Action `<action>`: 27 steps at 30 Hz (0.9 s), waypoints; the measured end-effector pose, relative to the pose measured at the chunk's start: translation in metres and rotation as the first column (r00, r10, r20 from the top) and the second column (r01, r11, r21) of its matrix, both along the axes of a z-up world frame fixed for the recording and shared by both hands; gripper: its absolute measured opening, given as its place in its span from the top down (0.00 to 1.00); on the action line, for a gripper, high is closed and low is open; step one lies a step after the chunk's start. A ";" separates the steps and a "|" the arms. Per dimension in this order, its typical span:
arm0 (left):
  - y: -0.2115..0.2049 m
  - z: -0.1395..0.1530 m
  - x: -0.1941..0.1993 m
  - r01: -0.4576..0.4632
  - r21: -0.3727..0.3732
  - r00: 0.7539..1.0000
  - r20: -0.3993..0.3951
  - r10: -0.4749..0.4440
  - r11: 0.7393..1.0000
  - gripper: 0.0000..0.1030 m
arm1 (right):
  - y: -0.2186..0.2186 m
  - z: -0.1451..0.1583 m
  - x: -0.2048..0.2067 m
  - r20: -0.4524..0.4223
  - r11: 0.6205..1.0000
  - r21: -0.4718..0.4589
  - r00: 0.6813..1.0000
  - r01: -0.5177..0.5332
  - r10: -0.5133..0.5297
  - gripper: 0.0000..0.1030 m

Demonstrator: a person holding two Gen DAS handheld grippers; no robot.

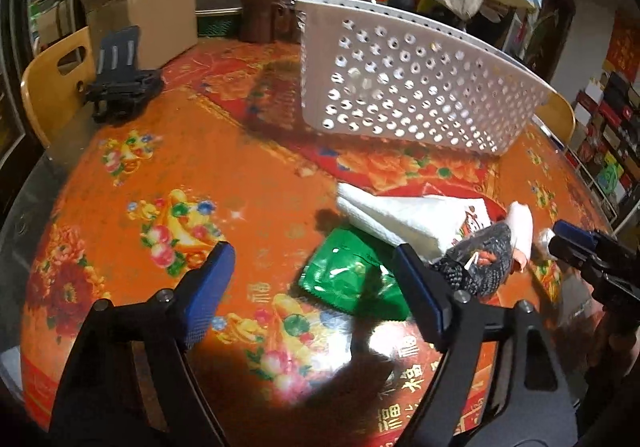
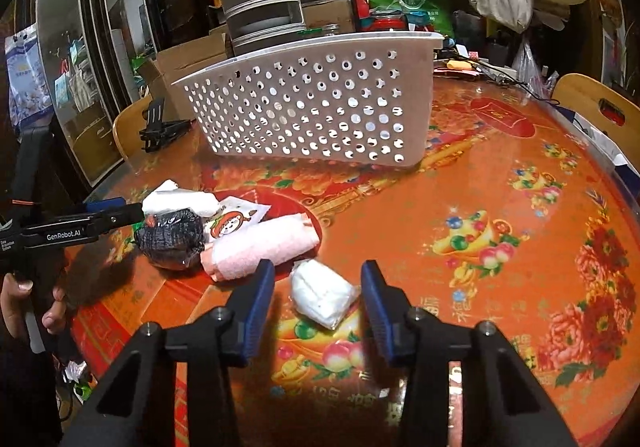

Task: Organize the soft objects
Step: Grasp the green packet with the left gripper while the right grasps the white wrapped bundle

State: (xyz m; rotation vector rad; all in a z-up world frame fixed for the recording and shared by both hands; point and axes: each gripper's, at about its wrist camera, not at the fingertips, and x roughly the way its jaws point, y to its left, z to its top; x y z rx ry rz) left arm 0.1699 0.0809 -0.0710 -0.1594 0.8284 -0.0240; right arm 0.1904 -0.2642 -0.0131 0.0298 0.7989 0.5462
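Both jaws are spread wide, nothing is held. The right gripper (image 2: 318,283) is poised around a white wrapped packet (image 2: 322,293) on the surface (image 2: 500,207). The left gripper (image 1: 310,273) is poised over a green pouch (image 1: 352,279). A pink towel roll (image 2: 260,247), black mesh bundle (image 2: 170,237) and white folded cloth (image 1: 400,215) are clustered before the white perforated basket (image 2: 312,107).

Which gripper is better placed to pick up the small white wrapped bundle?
Right. The right gripper has open jaws either side of the white bundle; the left gripper faces the green packet.
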 end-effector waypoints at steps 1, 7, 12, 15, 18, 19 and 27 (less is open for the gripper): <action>-0.002 -0.001 0.002 0.009 0.007 1.000 -0.005 -0.009 1.000 0.24 | 0.001 0.000 0.000 -0.001 1.000 -0.002 1.000 -0.002 0.002 0.57; -0.009 -0.007 0.011 0.041 0.016 0.997 -0.063 -0.040 0.999 0.25 | 0.003 -0.001 0.000 -0.002 1.000 -0.017 1.000 -0.007 0.007 0.57; -0.015 -0.009 0.013 0.068 0.032 0.995 -0.074 -0.065 0.997 0.28 | 0.003 -0.002 -0.001 0.001 1.000 -0.022 1.000 -0.008 0.008 0.57; -0.019 -0.009 0.013 0.088 0.038 0.994 -0.073 -0.085 0.995 0.31 | 0.003 -0.002 -0.001 -0.001 1.000 -0.020 1.000 -0.009 0.009 0.57; -0.022 -0.008 0.010 0.108 0.040 0.992 -0.067 -0.105 0.993 0.36 | 0.004 -0.002 -0.001 -0.001 1.000 -0.022 1.000 -0.008 0.008 0.57; -0.022 -0.008 0.011 0.113 0.038 0.992 -0.064 -0.110 0.993 0.40 | 0.003 -0.002 -0.001 0.000 1.000 -0.022 1.000 -0.008 0.008 0.57; -0.028 -0.005 0.003 0.158 0.040 0.987 -0.033 -0.157 0.987 0.61 | 0.004 -0.003 -0.001 0.000 1.000 -0.026 1.000 -0.008 0.008 0.57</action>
